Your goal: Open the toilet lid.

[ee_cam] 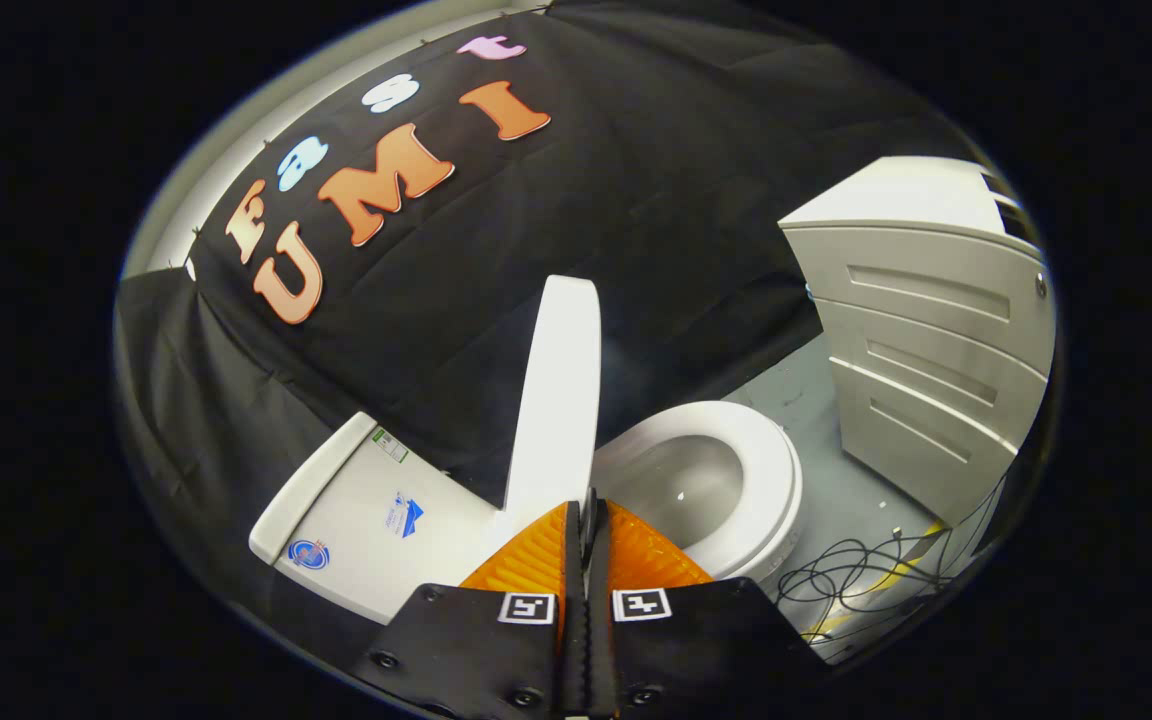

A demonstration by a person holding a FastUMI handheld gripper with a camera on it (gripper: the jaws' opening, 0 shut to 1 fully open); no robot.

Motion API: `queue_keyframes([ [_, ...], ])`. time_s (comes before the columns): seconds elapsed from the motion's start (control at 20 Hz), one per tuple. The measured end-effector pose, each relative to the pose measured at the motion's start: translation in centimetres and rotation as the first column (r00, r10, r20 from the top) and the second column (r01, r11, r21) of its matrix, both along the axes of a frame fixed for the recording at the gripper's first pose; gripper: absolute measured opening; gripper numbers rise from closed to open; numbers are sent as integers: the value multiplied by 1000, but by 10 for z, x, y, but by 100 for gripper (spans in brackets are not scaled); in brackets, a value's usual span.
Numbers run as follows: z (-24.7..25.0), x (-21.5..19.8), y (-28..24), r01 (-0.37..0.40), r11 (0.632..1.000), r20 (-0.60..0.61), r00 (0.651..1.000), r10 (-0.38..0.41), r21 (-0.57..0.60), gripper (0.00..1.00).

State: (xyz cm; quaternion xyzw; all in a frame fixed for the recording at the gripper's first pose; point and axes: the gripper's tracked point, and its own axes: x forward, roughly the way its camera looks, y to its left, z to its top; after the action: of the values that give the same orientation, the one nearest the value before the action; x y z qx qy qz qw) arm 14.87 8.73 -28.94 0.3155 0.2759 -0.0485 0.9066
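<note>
Gripper (pixel 588 520) tilted, fingers pressed together, holding nothing, tips just before the raised, glossy toilet lid (pixel 561 390); smooth oval seat (pixel 771 470) beyond.

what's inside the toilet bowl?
Toilet bowl looks empty: bare grey inside, one small pale speck. The closed gripper hides its near rim; the raised lid stands beside it.

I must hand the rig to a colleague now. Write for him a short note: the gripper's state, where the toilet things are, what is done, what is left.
Gripper: fingers closed together, nothing seen between them, tips just at the lower edge of the toilet lid.
Lid: raised, standing about upright, edge-on ahead of the fingers, between the tank and the bowl.
Seat: down on the bowl, bowl open to view.
Done: lid is lifted.
Left: probably only check that the lid stays up alone, then draw the gripper back.
</note>
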Motion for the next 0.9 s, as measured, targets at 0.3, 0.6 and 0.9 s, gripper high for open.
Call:
queue_keyframes([
  [0.3, 32, 8, 25, -24, 998, 21, 999, 26, -59, 7],
  [0.6, 62, 17, 56, -61, 992, 66, 996, 68, -107, 8],
  [0.9, 89, 24, 92, -103, 980, 94, 988, 120, -171, 8],
])
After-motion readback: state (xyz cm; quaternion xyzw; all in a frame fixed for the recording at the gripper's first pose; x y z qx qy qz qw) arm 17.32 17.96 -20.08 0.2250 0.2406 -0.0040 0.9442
